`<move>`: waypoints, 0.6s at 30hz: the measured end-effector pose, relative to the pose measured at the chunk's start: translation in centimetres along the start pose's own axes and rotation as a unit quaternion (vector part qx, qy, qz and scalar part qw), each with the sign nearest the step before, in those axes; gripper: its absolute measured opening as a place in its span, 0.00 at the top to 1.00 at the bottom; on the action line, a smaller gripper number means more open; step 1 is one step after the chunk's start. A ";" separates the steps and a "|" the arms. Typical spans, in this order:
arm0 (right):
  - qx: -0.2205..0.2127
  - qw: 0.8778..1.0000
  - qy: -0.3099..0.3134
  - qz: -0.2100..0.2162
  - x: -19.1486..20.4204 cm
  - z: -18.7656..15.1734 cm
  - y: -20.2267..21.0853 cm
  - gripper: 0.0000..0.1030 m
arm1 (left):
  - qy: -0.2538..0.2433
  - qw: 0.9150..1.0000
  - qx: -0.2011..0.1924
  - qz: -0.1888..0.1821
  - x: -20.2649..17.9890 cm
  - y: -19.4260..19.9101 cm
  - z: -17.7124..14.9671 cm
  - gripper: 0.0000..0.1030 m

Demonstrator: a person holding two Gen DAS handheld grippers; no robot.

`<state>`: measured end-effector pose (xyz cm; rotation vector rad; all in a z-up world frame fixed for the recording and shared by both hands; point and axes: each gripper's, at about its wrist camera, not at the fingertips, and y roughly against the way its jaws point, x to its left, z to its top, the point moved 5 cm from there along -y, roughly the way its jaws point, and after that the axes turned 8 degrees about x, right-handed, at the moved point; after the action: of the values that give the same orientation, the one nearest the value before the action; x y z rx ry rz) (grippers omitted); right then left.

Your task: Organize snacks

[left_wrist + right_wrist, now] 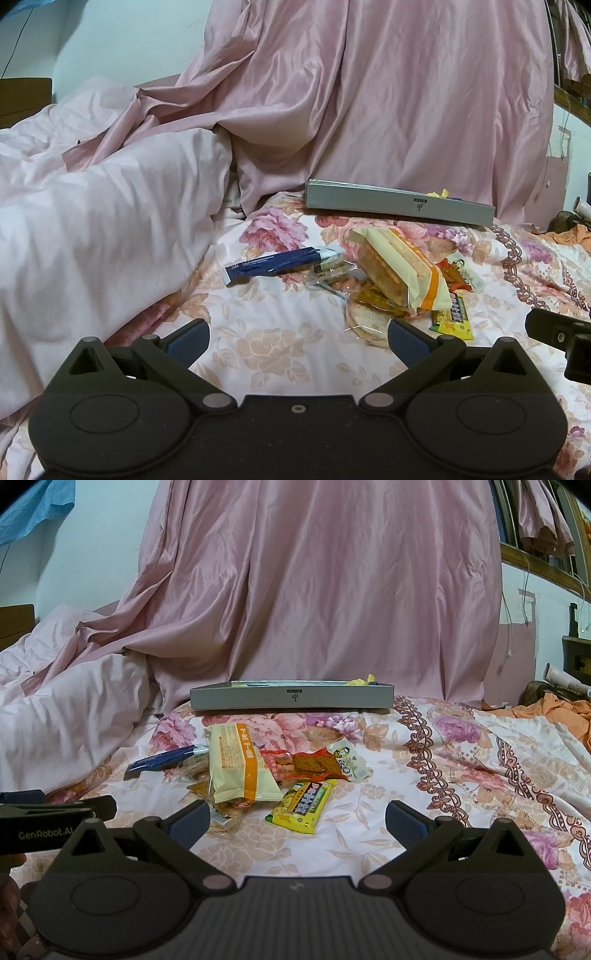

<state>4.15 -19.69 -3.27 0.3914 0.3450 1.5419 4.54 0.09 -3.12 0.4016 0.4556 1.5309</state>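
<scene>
Snacks lie in a loose heap on the floral bedspread (424, 775) of a bed, in front of a shallow grey box (291, 698) that sits at the foot of a hanging pink curtain (314, 590). The box's long side runs left-right across the right wrist view; something yellow shows above its rim at the right end, otherwise its contents cannot be made out. A bunched pale quilt (92, 221) rises on the left, close to the heap's left edge. Heap contents: a cream-and-orange biscuit pack (236, 764) on top, long axis running from the box toward the camera; a dark blue stick pack (273, 264) to its left, long axis roughly left-right and slightly tilted; a red-brown snack pouch (317, 764) to its right, lying across; a yellow bar (301, 805) nearest the camera, angled diagonally; clear-wrapped round biscuits (364, 325) partly buried under the cream pack. Left tongs (299, 338): spread wide, nothing between the blue pads, low over the bedspread just short of the heap; the right-hand pad overlaps the clear-wrapped biscuits in view, contact cannot be told. Right tongs (297, 821): spread wide, empty, yellow bar just ahead between the pads. Orange cloth (554, 709) lies at the far right.
</scene>
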 end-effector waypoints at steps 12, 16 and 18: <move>0.031 0.999 0.042 -0.014 -0.1 0.7 -0.8 0.00 | 0.012 0.998 0.054 0.021 -0.1 -0.5 0.6 0.01; 0.006 0.995 0.100 -0.019 -0.7 2.2 -1.6 0.00 | 0.014 0.998 0.059 0.014 -0.9 -1.0 2.2 0.01; -0.005 0.993 0.118 -0.021 -1.2 3.1 -2.3 0.00 | 0.009 0.998 0.059 0.011 -1.5 -1.5 3.2 0.01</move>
<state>7.60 -20.98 -1.59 0.1915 0.5255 1.5504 7.52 -1.27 -1.10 0.4860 0.5583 1.5353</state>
